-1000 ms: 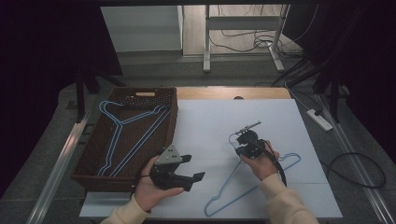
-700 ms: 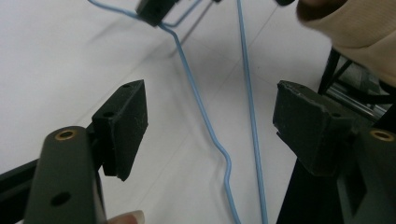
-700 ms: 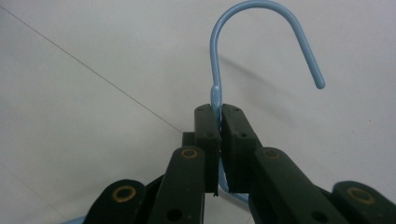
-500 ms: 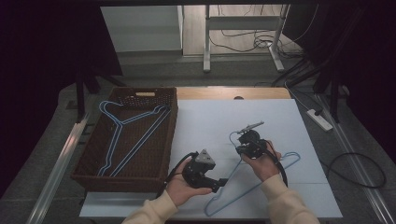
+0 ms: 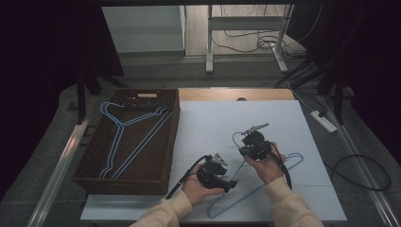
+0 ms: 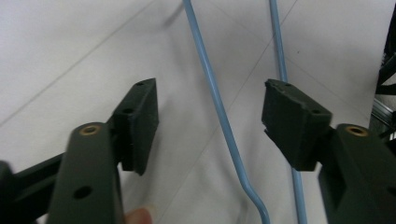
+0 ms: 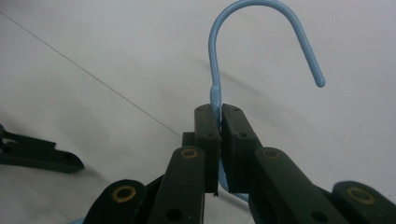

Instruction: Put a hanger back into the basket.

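Note:
A light blue wire hanger (image 5: 265,185) lies on the white table sheet (image 5: 213,123). My right gripper (image 5: 244,147) is shut on the hanger's neck, just below the hook (image 7: 218,32), which curves up past my right gripper (image 7: 219,116). My left gripper (image 5: 232,183) is at the hanger's left arm. In the left gripper view, my left gripper (image 6: 210,114) is open, with one blue wire (image 6: 203,60) running between the jaws without touching either pad. A second wire (image 6: 277,51) lies just beside the right jaw.
A brown wicker basket (image 5: 90,176) stands at the table's left and holds more blue hangers (image 5: 137,128). A power strip (image 5: 323,120) and cables lie on the floor to the right. A black gripper part (image 7: 37,157) rests at the left in the right gripper view.
My left gripper has moved right, from near the basket's front corner to the hanger's left arm, and now straddles the wire. The right gripper has kept its hold and barely moved.

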Demonstrator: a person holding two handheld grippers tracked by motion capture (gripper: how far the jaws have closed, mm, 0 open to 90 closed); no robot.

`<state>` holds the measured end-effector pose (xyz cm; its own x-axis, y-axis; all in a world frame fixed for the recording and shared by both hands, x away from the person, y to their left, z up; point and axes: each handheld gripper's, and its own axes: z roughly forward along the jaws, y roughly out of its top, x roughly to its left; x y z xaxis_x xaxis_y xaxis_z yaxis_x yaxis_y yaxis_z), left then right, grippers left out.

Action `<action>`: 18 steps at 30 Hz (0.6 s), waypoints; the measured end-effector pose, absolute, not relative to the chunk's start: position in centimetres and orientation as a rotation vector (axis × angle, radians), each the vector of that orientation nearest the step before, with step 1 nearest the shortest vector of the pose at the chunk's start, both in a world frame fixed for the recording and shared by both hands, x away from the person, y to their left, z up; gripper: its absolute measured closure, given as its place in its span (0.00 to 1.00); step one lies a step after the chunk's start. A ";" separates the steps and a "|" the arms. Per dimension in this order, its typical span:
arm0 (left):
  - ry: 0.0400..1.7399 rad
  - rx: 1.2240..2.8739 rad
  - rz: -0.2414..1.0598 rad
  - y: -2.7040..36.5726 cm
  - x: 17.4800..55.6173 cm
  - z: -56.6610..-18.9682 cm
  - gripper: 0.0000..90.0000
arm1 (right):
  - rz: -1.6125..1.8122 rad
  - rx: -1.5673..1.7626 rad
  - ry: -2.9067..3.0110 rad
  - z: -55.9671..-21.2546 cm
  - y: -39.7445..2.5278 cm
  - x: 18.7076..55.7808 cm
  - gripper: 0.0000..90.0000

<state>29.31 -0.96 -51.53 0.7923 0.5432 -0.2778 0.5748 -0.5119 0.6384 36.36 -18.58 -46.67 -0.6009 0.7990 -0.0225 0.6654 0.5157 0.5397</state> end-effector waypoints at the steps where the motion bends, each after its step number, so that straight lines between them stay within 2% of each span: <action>1: 0.825 2.229 -0.057 -1.0 29.4 -51.6 0.45 | 0.717 1.232 2.490 -46.7 -18.6 36.4 0.96; 5: 0.824 2.228 -0.082 -1.2 29.5 -51.9 0.56 | 0.723 1.231 2.483 -46.5 -18.6 36.3 0.96; 6: 0.826 2.228 -0.086 -1.3 29.5 -52.0 0.56 | 0.725 1.231 2.483 -46.5 -18.6 36.3 0.96; 7: 0.826 2.226 -0.108 -1.4 29.6 -52.1 0.69 | 0.728 1.231 2.481 -46.5 -18.7 36.3 0.96; 11: 0.827 2.208 -0.139 -1.2 29.7 -52.0 0.88 | 0.742 1.228 2.474 -46.3 -18.8 36.3 0.96; 16: 0.864 2.190 -0.123 -0.8 29.8 -51.8 0.91 | 0.787 1.222 2.453 -46.0 -19.1 36.1 0.94; 18: 0.883 2.163 -0.118 -0.6 29.9 -51.6 0.94 | 0.824 1.216 2.443 -45.9 -19.4 36.1 0.86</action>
